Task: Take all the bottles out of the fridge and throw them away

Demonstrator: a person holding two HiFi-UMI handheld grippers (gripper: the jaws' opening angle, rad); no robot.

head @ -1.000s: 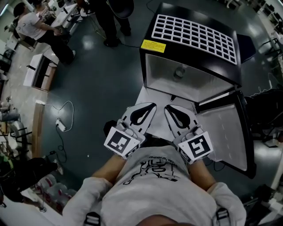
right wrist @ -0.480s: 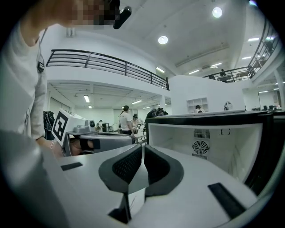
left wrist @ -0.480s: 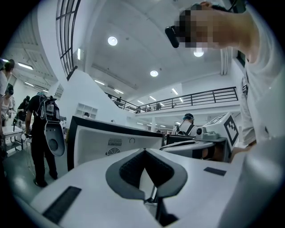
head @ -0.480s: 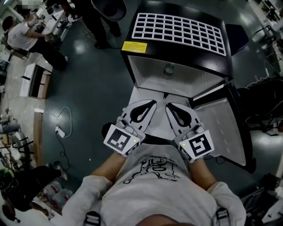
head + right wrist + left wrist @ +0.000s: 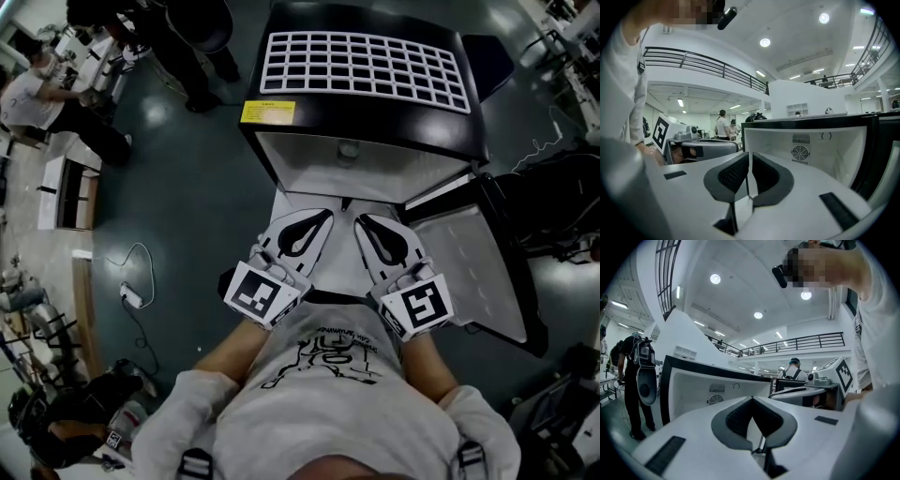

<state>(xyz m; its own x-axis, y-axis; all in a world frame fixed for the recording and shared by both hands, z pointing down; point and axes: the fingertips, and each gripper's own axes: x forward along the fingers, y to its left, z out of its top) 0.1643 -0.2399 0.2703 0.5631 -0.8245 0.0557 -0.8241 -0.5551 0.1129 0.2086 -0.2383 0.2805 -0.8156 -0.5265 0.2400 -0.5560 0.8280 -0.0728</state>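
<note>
The fridge [image 5: 366,112] stands on the floor [image 5: 187,197] with its door [image 5: 473,272] swung open to the right. Just in front of it, the left claw [image 5: 323,219] and right claw [image 5: 362,221] hang side by side. Each is pressed together and empty.

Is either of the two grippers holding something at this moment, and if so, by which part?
Nothing is held. The left gripper and the right gripper both have their jaws together with nothing between them, in front of the open fridge.
</note>
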